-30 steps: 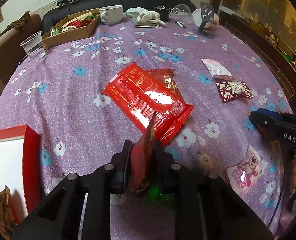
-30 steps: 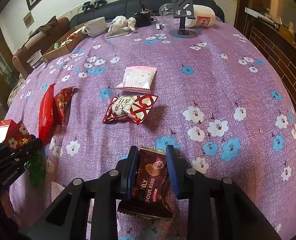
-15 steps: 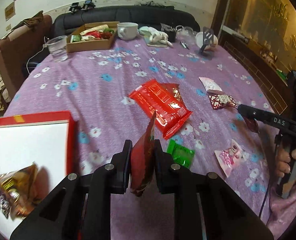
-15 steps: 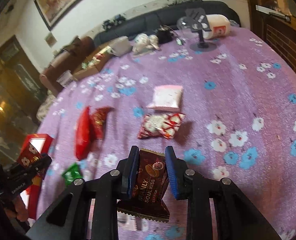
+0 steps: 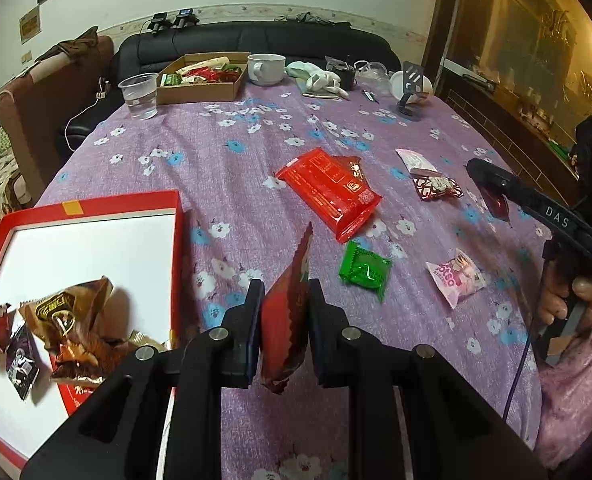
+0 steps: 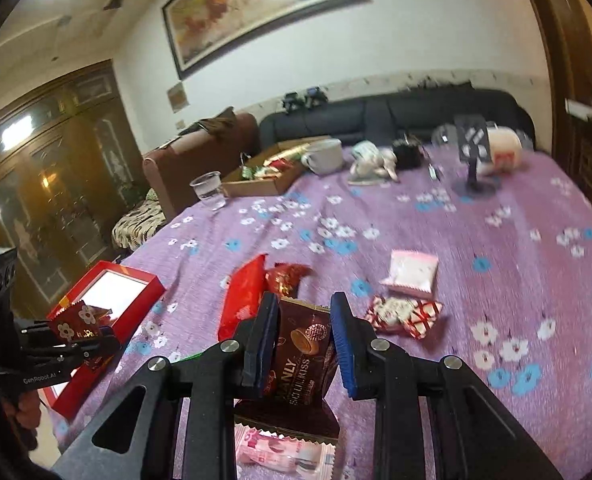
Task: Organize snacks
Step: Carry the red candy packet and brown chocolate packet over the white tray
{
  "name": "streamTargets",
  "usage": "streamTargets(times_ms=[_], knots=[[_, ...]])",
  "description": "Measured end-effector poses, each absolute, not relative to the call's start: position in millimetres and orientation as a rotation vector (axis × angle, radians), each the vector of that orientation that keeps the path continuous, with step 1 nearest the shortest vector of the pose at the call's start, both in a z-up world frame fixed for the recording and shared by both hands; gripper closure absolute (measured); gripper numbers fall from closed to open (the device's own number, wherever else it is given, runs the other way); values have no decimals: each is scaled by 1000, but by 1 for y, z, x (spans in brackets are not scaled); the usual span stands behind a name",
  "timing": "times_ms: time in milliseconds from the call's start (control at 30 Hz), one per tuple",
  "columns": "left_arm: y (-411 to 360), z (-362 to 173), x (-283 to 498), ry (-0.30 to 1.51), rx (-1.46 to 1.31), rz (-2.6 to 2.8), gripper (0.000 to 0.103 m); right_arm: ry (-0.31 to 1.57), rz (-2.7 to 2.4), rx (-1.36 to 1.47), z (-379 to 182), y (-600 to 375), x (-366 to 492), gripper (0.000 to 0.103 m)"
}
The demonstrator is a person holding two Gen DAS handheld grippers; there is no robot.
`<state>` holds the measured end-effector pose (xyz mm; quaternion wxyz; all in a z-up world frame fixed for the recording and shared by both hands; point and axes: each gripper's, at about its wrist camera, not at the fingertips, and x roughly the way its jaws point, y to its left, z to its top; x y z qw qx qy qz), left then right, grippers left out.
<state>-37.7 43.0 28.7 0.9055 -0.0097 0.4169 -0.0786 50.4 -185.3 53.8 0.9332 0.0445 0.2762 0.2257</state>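
Observation:
My left gripper (image 5: 284, 286) is shut on a red snack packet (image 5: 285, 332), held on edge above the purple flowered tablecloth, just right of the red box (image 5: 175, 216). The box's white inside holds several packets, among them a crumpled golden one (image 5: 67, 312). My right gripper (image 6: 302, 308) is shut on a brown cookie packet (image 6: 304, 352) lifted off the table. A large red packet (image 5: 328, 192), a green packet (image 5: 364, 270), a pink packet (image 5: 456, 278) and a red-and-white packet (image 5: 436, 188) lie loose on the cloth.
At the far edge stand a cardboard box of snacks (image 5: 199, 92), a clear plastic cup (image 5: 137, 96), a white mug (image 5: 265, 68) and a phone stand (image 5: 410, 88). A dark sofa runs behind the table. A hand (image 5: 576, 304) grips the right tool.
Both grippers have risen with their packets. The left one moved left, bringing the red box and its contents into view. The right one tilted upward, so the room's wall now shows.

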Motion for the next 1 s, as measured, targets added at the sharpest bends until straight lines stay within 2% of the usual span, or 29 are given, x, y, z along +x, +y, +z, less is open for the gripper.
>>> streamTargets(times_ms=[467, 733, 1000], knots=[[75, 37, -46, 803, -49, -103, 85, 543, 388, 23, 50, -174, 50, 75], [100, 38, -52, 791, -91, -102, 85, 409, 498, -18, 74, -137, -6, 76], [124, 41, -59, 775, -131, -98, 85, 388, 566, -4, 82, -98, -28, 76]])
